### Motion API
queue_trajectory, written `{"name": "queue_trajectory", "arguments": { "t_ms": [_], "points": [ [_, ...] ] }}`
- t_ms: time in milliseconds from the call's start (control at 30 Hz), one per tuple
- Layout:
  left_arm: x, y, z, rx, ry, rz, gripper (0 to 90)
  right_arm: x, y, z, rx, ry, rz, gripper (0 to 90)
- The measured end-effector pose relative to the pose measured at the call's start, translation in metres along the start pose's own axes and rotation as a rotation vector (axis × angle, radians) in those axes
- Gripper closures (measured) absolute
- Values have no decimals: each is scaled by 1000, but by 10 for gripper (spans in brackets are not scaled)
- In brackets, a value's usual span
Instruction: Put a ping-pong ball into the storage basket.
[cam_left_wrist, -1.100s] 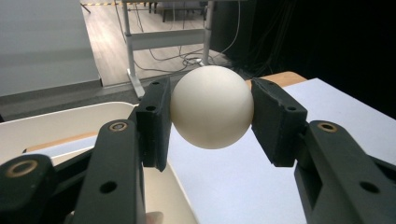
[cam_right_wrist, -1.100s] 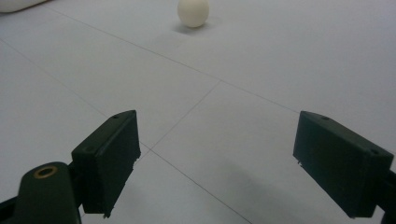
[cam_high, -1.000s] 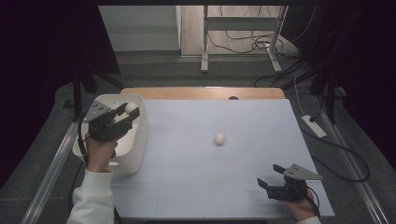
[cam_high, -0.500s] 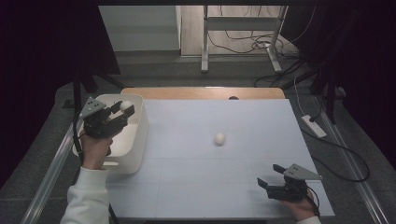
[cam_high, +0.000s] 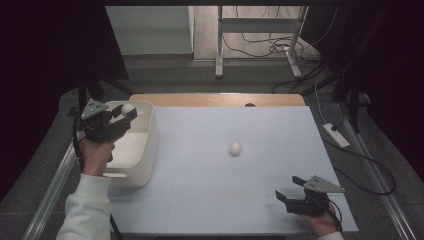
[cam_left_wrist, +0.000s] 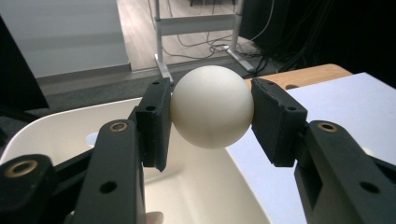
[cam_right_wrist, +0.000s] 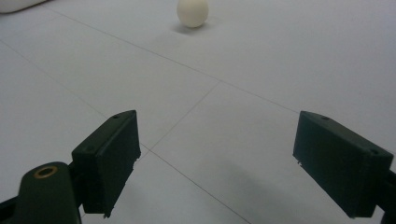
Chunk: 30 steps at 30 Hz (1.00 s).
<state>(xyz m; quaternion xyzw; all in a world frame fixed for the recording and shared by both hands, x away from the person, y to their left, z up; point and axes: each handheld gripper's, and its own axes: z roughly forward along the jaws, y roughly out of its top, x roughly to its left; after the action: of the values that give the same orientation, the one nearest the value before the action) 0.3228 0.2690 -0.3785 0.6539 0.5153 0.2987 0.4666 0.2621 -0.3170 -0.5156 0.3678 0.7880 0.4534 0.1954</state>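
The left claw (cam_left_wrist: 212, 114) was clenched on a cream-white ball (cam_left_wrist: 211, 106), its two black pads pressing the ball's opposite sides so that the ball sat squarely between them. In the high view that left claw (cam_high: 126, 112) was held above the white bin (cam_high: 145, 145), which stood at the left edge of the counter (cam_high: 200, 200), and the held ball (cam_high: 128, 109) hung over the bin's far part, clear of its floor. The left gripper view looked down past the ball into the bin (cam_left_wrist: 56, 128), whose pale curved rim swept around behind and below the jaws, with the counter's white sheet (cam_left_wrist: 355, 107) running off to the right. The person's left hand (cam_high: 96, 152), in a white sleeve (cam_high: 82, 210), carried that claw from below. A second ball (cam_high: 235, 148) of the same colour lay alone on the white sheet near the middle of the counter, well apart from the bin. The right claw (cam_high: 284, 195) rested low at the counter's near right corner, released, its jaws standing wide with nothing between them. In the right gripper view the right claw (cam_right_wrist: 215, 163) pointed across the sheet toward the second ball (cam_right_wrist: 192, 11), which sat far ahead of the jaws with a faint shadow beneath it.
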Motion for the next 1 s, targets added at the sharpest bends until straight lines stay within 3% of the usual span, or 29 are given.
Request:
{"name": "queue_trajectory", "arguments": {
  "t_ms": [467, 1000],
  "points": [
    [15, -3, 10, 60, 40, -23, 507, 0, 0, 0, 2, -2, 1, 149],
    [22, -8, 29, 148, 33, -26, 507, 0, 0, 1, 5, 0, 2, 149]
  ]
}}
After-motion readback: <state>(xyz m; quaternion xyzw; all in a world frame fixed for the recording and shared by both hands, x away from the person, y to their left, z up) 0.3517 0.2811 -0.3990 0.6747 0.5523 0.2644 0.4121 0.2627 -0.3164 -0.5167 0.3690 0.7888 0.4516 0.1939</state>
